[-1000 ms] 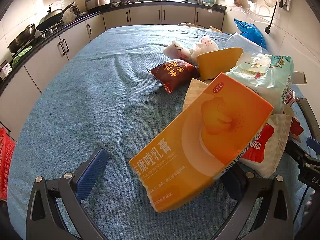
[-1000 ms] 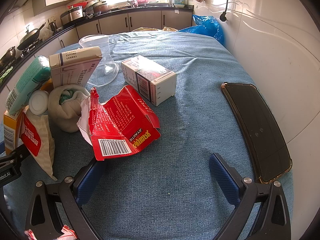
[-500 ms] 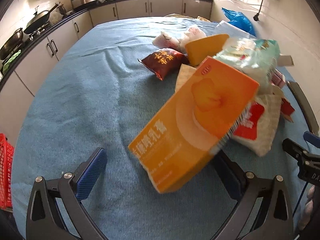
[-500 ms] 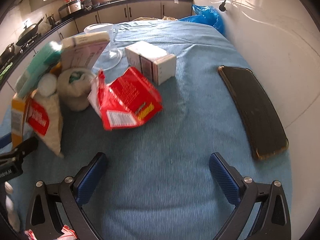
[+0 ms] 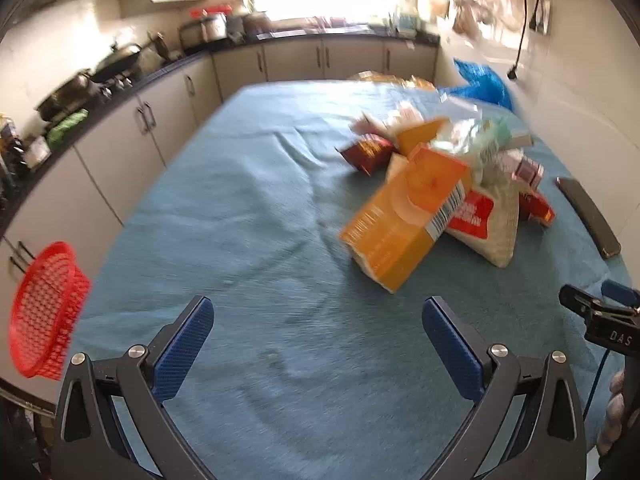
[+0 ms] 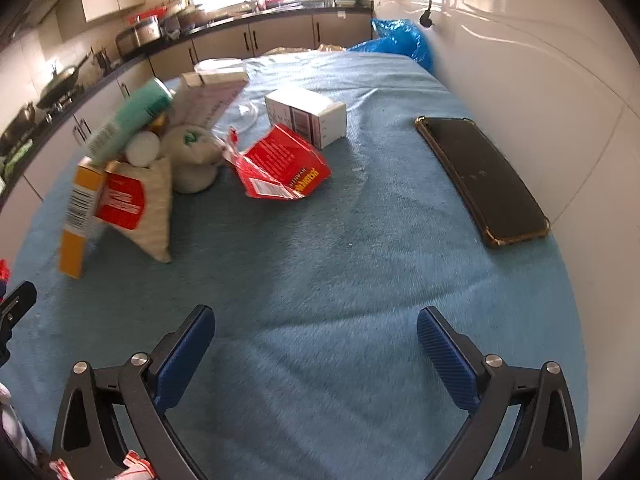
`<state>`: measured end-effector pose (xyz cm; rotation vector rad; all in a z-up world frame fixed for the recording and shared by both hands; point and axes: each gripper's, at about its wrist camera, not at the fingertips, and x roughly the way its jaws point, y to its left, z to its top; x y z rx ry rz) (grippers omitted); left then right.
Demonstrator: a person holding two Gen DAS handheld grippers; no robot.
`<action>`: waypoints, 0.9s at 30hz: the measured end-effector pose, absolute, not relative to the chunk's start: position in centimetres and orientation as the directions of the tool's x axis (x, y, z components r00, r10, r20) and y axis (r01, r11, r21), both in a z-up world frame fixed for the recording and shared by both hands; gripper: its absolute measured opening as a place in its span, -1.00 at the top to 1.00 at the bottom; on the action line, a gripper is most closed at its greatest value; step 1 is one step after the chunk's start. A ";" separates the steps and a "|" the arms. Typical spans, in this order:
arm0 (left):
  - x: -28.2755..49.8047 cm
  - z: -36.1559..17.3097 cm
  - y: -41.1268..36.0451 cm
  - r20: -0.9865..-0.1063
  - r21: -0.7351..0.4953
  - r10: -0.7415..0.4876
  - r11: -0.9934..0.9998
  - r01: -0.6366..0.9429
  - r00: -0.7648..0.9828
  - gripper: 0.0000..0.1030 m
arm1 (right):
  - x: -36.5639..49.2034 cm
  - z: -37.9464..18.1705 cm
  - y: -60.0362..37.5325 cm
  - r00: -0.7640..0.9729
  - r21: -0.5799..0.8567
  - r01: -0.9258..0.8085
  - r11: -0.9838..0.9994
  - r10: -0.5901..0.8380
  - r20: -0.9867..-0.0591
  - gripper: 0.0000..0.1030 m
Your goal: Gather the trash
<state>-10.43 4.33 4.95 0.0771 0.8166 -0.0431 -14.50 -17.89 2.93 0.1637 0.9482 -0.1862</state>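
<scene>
A pile of trash lies on the blue cloth-covered table (image 5: pixel 260 208). An orange box (image 5: pixel 404 216) leans at its near side, also in the right wrist view (image 6: pixel 78 216). A white and red bag (image 5: pixel 486 220) lies beside it. A torn red carton (image 6: pixel 280 170) and a white box (image 6: pixel 306 116) lie to the right. A dark red snack packet (image 5: pixel 366 154) lies behind. My left gripper (image 5: pixel 318 344) is open and empty, well short of the pile. My right gripper (image 6: pixel 314 350) is open and empty over bare cloth.
A black phone (image 6: pixel 482 174) lies near the right wall. A red basket (image 5: pixel 44 308) hangs off the table's left edge. A blue plastic bag (image 6: pixel 394 40) sits at the far right corner. Kitchen counters with pots run along the left and back.
Both grippers have pulled back and risen away from the pile. The orange box, close between the left fingers before, now lies well ahead. The red basket has come into the left view.
</scene>
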 end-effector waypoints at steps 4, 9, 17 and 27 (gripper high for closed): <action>-12.3 6.5 4.6 -0.681 0.062 0.008 0.997 0.046 0.732 -1.00 | -16.4 4.9 -16.5 0.635 0.047 0.234 0.971 -0.116 -0.763 -0.99; -13.1 8.2 5.0 -0.627 0.107 0.047 0.994 0.026 0.778 -1.00 | -18.6 7.5 -15.3 0.733 0.069 0.222 0.973 -0.120 -0.670 -0.99; -14.5 8.8 5.6 -0.609 0.105 0.053 0.994 0.014 0.791 -1.00 | -21.0 10.7 -14.4 0.839 0.080 0.215 0.973 -0.143 -0.524 -0.99; -16.3 9.1 6.1 -0.613 0.073 0.030 0.997 0.020 0.790 -1.00 | -23.1 10.9 -13.3 0.859 0.079 0.185 0.980 -0.122 -0.496 -0.99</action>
